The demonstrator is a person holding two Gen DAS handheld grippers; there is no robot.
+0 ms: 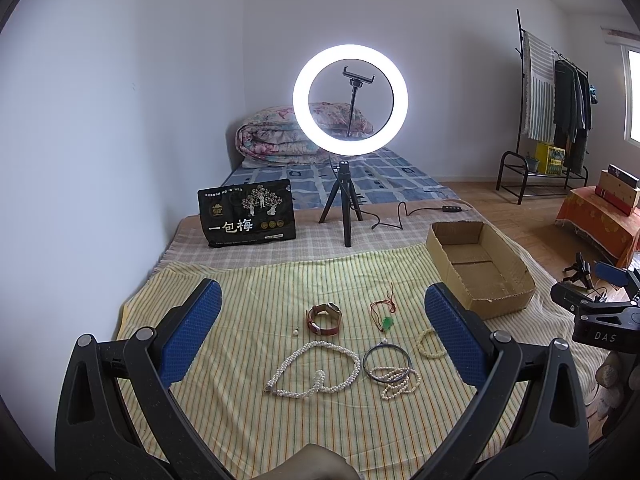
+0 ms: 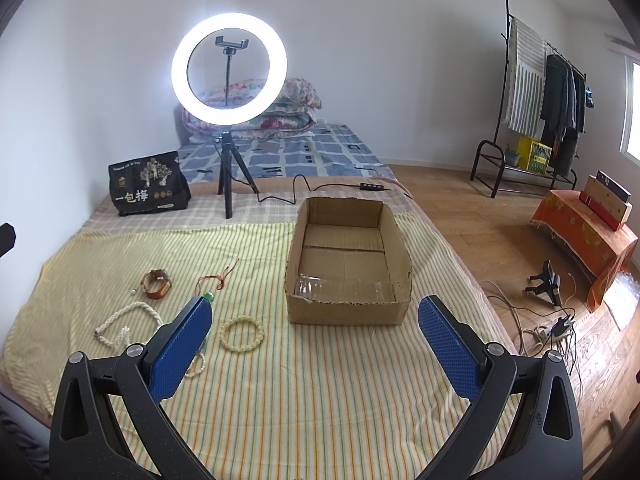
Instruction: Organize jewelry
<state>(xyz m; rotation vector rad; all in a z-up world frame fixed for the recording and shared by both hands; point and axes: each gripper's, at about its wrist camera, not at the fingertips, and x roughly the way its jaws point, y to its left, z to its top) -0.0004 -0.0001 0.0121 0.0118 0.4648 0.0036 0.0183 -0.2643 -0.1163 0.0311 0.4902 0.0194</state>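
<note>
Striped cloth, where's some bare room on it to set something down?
Bare striped cloth lies on the near side of the cardboard box, between the open right gripper fingers. Another strip runs between the watch and the black snack bag. It is crowded around the pearl necklace, dark bangle and bead bracelet.

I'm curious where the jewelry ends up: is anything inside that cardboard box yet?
The cardboard box holds no jewelry; only its bare floor and some clear plastic near the front show. The front wall hides the strip of floor just behind it.
</note>
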